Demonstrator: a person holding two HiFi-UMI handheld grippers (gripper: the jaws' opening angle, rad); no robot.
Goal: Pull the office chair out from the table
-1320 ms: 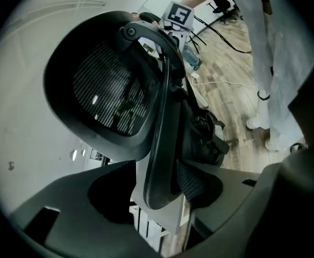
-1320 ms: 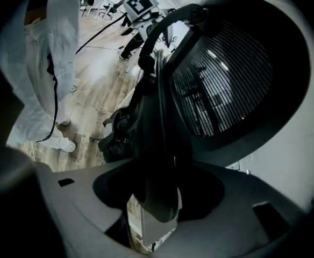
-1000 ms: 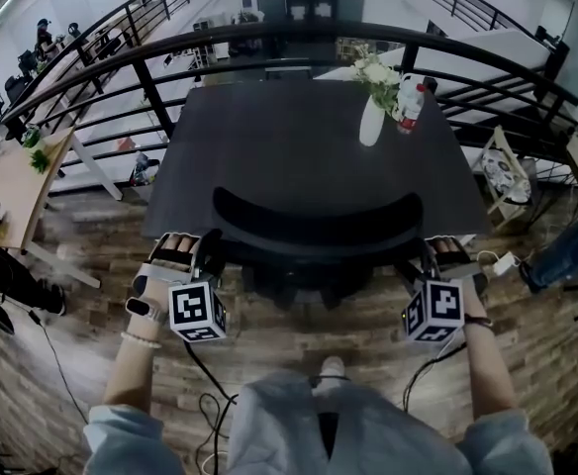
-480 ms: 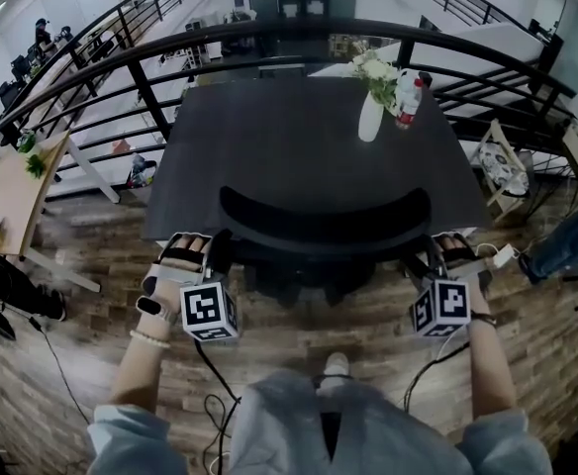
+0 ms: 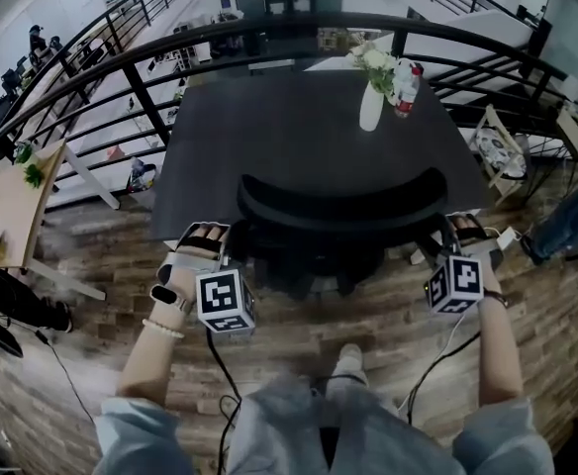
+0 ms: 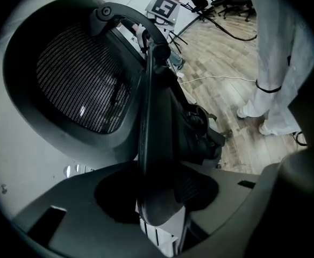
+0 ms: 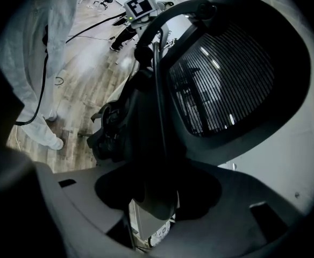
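Though the chair sits tucked at the near edge of the bench, your left tongs and right tongs each clamp an armrest: stiff, weighty, probably rolling and swivelling, so pull both sides evenly.

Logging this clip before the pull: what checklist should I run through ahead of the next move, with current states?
1. Left gripper shut on left chair arm: ok.
2. Right gripper shut on right chair arm: ok.
3. Vase and bottle away from chair: ok, at the table's far side.
4. Path behind chair free: not ok, cables lie by the person's foot.
5. Castors free to roll: cannot tell, hidden.
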